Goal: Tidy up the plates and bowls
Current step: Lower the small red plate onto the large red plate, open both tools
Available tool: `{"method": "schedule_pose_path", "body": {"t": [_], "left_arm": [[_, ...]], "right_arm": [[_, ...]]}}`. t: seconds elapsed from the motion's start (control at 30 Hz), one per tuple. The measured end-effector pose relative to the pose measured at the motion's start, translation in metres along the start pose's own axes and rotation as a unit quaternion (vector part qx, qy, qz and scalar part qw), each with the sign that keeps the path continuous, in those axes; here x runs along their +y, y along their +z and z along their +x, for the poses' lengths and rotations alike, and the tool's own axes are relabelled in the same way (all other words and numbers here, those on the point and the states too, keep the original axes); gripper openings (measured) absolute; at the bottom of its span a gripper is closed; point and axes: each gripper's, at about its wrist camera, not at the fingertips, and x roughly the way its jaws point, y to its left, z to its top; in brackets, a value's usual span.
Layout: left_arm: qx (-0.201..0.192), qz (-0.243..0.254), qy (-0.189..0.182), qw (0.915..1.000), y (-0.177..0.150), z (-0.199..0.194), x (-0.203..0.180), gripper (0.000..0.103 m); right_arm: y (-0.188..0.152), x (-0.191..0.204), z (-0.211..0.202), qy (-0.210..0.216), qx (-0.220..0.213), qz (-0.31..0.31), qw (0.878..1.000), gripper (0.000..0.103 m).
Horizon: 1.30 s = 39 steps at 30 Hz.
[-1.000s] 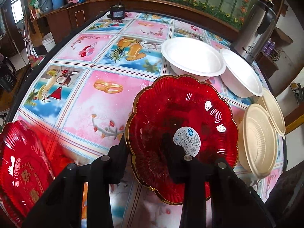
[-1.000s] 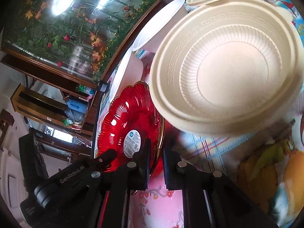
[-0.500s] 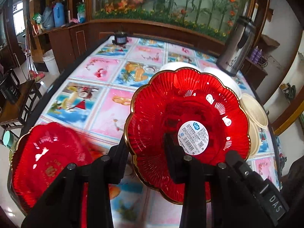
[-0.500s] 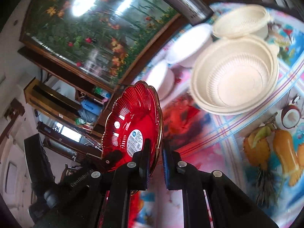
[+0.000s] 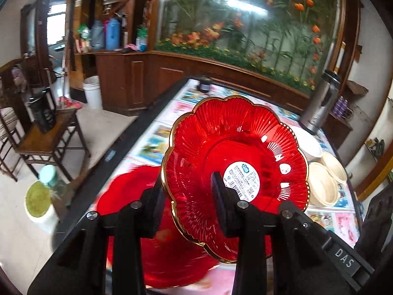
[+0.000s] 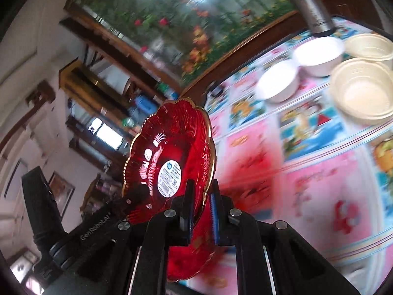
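Dark wood cabinets (image 5: 137,81) lined the far wall under a big flower mural (image 5: 245,24). Pale tiled floor (image 5: 103,127), small wooden side table (image 5: 46,140) left, bright window (image 5: 55,28) behind, white bucket (image 5: 92,91).

left tongs (image 5: 188,202) gripping red scalloped plate (image 5: 235,162), tilted

Home dining room; oilcloth-covered table (image 5: 157,132); wooden cabinets (image 5: 127,83).

"DAS" stands in white letters on the right gripper (image 5: 348,258) body, seen from the left wrist. "GenRobot.AI" runs along the left gripper (image 6: 95,228) body, seen from the right wrist. The white sticker (image 5: 242,181) on the red plate (image 5: 221,147) carries print and a barcode too small to read.
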Motion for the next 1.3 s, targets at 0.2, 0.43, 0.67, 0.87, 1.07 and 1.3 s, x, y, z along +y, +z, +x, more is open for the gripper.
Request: {"method": "schedule_pose_path", "body": {"t": [0.2,0.43,0.67,0.87,1.07,1.3], "left_arm": [[0.013,-0.018,0.03,0.9993,-0.014,0.006,0.037,0.034],[0.041,-0.022,0.053,0.9975,-0.032,0.018,0.061,0.034],[0.069,-0.026,0.07,0.9948,-0.043,0.033,0.076,0.034],[0.091,-0.019,0.073,0.993,-0.048,0.046,0.077,0.034],[0.097,-0.003,0.08,0.992,-0.052,0.053,0.075,0.034],[0.101,0.007,0.083,0.9913,-0.049,0.053,0.075,0.034]], "right_arm": [[-0.031,0.028,0.034,0.009,0.06,-0.023,0.998,0.011],[-0.057,0.036,0.061,0.0,0.112,-0.036,0.993,0.011],[-0.071,0.044,0.085,-0.023,0.153,-0.053,0.987,0.011],[-0.073,0.044,0.096,-0.045,0.167,-0.062,0.983,0.011],[-0.075,0.041,0.103,-0.061,0.173,-0.071,0.98,0.011],[-0.075,0.042,0.107,-0.077,0.171,-0.091,0.978,0.011]]}}
